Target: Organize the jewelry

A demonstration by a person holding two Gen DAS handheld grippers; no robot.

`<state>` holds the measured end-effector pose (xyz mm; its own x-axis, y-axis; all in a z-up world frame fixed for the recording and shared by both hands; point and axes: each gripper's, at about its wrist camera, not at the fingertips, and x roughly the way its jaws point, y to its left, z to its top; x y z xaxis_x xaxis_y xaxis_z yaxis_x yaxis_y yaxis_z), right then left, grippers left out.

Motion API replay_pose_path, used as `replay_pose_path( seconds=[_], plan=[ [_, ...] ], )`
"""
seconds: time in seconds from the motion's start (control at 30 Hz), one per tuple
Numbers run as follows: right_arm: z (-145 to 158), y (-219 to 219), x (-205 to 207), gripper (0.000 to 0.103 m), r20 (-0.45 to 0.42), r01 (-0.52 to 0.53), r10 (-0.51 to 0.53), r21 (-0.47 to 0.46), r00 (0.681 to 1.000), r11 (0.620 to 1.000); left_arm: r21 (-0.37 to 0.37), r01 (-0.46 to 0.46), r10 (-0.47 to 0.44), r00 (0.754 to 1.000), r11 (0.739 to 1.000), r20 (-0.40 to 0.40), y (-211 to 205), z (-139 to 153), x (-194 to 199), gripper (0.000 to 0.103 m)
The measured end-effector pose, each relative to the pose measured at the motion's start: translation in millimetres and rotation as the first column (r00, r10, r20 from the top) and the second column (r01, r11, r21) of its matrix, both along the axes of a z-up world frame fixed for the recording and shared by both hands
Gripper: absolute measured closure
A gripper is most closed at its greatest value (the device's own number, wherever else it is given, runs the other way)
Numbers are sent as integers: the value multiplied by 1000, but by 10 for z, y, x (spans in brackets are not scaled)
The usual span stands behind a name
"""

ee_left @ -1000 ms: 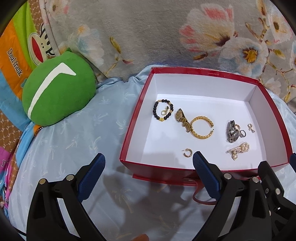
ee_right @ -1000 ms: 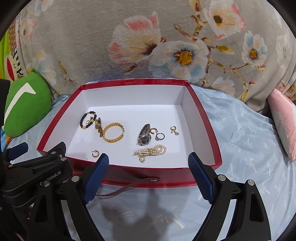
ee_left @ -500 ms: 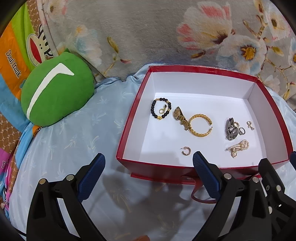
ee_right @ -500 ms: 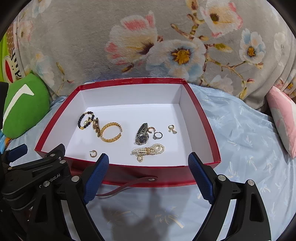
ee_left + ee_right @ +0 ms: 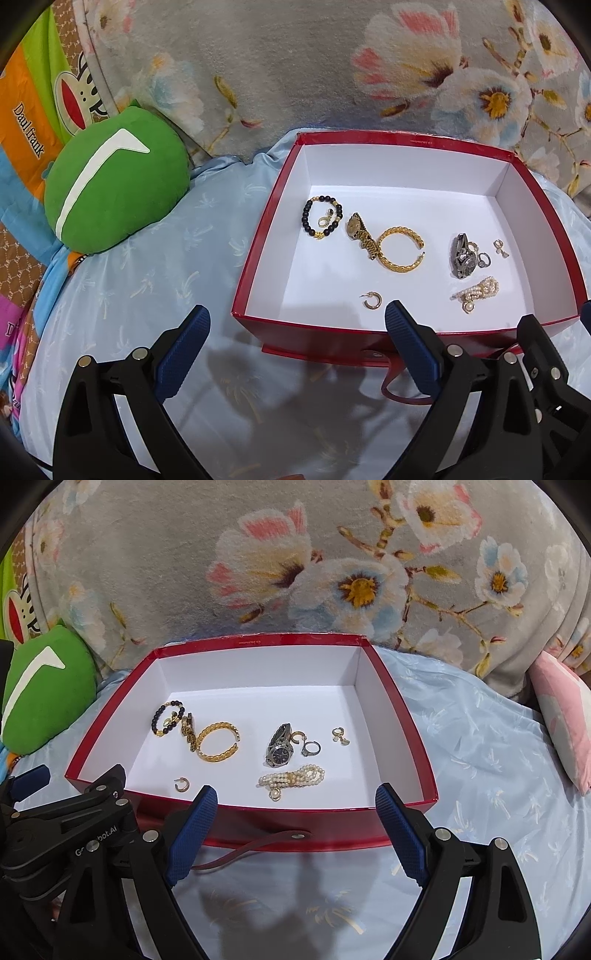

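In front of me sits the shallow red cardboard box with a white inside (image 5: pixel 399 716), open at the top, and all the jewelry lies loose on its floor. At the left end is the black-and-gold beaded bracelet (image 5: pixel 167 718), with a small gold clasp inside its loop. Just beside it lies the small gold watch with a link band (image 5: pixel 188 731), touching the open gold chain-link bangle (image 5: pixel 218 742). Nearer the front wall, apart from these, is a single gold hoop earring (image 5: pixel 182 784). Toward the middle-right lies the dark steel wristwatch (image 5: pixel 279 750); a little gold ring and a silver ring (image 5: pixel 311 748) sit right against it. A small gold drop earring (image 5: pixel 340 735) lies alone further right. The bunched white pearl bracelet with a gold pendant (image 5: pixel 291 779) rests in front of the steel watch.

A dark red strap (image 5: pixel 255 845) hangs from the box's front wall onto the pale blue patterned bedsheet (image 5: pixel 480 746). Behind the box is a grey floral plush blanket (image 5: pixel 295 554), to the left a round green cushion with a white stripe (image 5: pixel 114 188), and at the far right a pink pillow (image 5: pixel 561 716).

My right gripper (image 5: pixel 295 819) hovers short of the front wall, its blue pads spread wide with nothing between them. My left gripper (image 5: pixel 295 336) is likewise wide open and empty, over the sheet at the box's left front corner.
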<state>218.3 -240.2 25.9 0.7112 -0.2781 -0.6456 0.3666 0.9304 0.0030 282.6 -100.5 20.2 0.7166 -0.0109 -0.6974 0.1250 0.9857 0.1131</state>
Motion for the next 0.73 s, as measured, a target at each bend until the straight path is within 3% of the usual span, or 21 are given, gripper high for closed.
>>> replay_pose_path(
  seconds=[0.73],
  plan=[
    [98,10,-126,17,17,30,-29,-23,999,999,6,15,-16,999,1000,44,-48,96,-120,10]
  ],
)
